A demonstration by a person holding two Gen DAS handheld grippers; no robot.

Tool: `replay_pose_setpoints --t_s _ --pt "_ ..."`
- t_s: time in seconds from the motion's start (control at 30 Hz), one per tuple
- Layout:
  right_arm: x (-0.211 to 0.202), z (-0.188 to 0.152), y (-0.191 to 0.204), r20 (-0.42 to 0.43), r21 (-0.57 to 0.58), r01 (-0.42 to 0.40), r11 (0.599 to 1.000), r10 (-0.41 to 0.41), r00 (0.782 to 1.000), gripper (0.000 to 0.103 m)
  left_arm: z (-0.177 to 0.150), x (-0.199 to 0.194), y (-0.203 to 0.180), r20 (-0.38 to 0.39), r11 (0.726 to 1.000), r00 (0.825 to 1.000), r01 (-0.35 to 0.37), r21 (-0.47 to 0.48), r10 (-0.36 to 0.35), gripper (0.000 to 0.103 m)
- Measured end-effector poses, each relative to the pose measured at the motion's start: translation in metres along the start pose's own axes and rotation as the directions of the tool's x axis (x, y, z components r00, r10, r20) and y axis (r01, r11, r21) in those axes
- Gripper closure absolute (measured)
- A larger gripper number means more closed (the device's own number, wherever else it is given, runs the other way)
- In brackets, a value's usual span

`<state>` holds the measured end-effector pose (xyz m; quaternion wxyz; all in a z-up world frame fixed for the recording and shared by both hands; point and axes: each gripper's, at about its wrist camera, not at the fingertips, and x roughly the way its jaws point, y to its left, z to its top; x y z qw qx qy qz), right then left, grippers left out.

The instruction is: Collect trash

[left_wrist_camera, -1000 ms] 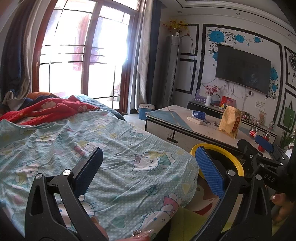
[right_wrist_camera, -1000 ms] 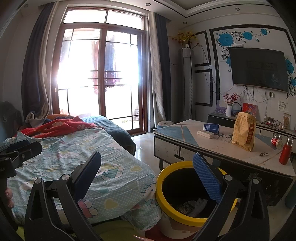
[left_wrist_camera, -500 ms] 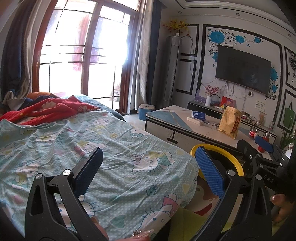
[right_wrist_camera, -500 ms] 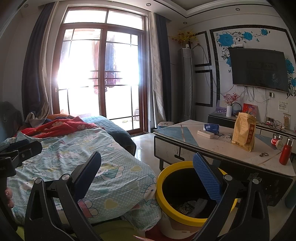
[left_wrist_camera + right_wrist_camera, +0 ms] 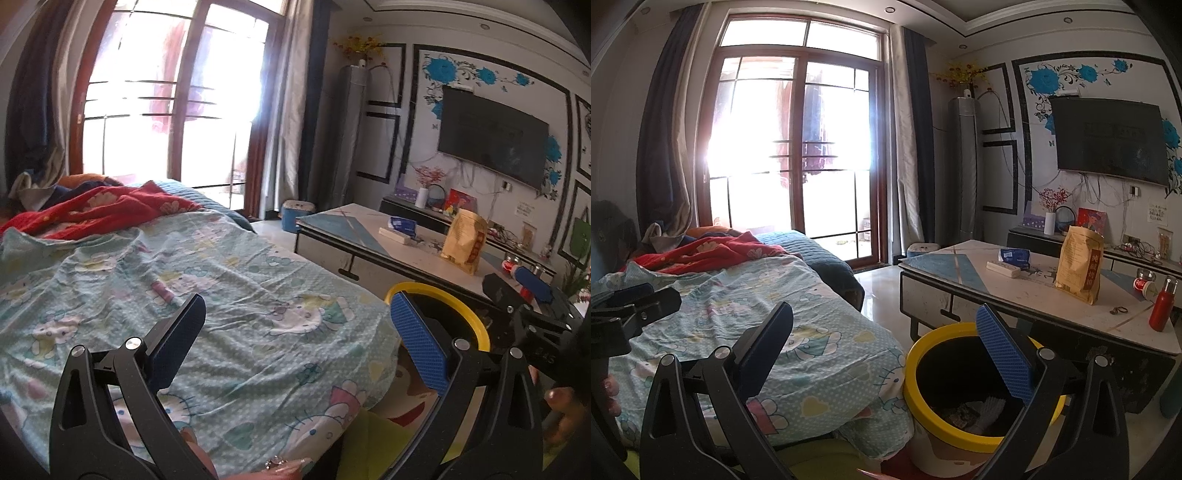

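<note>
Your bin, the yellow-rimmed one, sits low and just right of centre in the right wrist view, pressed close to the edge of the cartoon-print bedspread, with a few scraps already lying at the bottom. Nothing that is plainly trash lies within reach on the bed, so look to the coffee table in the right half of the frame: the blue packet and the white strip beside it at its far end, the tan paper bag standing upright, a small red cup and a red bottle at the right edge. Whether any of these counts as rubbish cannot be told from here, so judge before you grab, and leave the bottle alone unless you are sure

Pick one piece, come at it level, and close on its thin edge, then carry it over the yellow rim before you let go

Your right gripper points forward over the gap between bed and bin, tongs wide apart and holding nothing. Your left gripper is held above the bedspread in the lower middle of its frame, also spread wide and empty, with the bin's rim showing just behind its right pad
</note>
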<state>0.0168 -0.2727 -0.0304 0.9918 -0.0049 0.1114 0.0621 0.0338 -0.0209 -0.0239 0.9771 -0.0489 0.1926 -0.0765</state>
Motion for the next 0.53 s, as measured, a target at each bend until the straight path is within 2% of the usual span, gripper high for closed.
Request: replay_pose_setpoints --t_s 0.2,0.27,0.37,0.4,0.47,0.53 --pt "0.005 0.012 0.022 -0.006 -0.031 -0.065 0.997 0.065 0.998 0.006 0.009 -0.007 0.023 -0.007 0.996 0.999 -0.043 -0.072 0.043 0.011" --pt "0.008 0.018 0.033 -0.009 -0.035 -0.095 0.995 0.095 0.995 0.006 0.011 -0.013 0.039 -0.022 0.993 0.997 -0.078 -0.092 0.076 0.011" --pt "0.021 0.032 0.068 -0.054 -0.039 -0.209 0.977 0.207 0.977 0.006 0.014 -0.024 0.077 -0.06 0.977 0.984 -0.173 -0.129 0.166 0.011" --pt "0.025 0.036 0.079 -0.069 -0.037 -0.244 0.969 0.241 0.968 0.006 0.013 -0.031 0.101 -0.085 0.962 0.974 -0.222 -0.162 0.21 0.011" --pt "0.04 0.046 0.119 -0.114 -0.029 -0.347 0.937 0.342 0.933 0.006 0.012 -0.048 0.143 -0.13 0.919 0.943 -0.328 -0.218 0.306 0.011" --pt "0.053 0.051 0.162 -0.181 -0.033 -0.428 0.903 0.415 0.892 0.006 0.007 -0.068 0.192 -0.184 0.853 0.892 -0.45 -0.265 0.414 0.011"
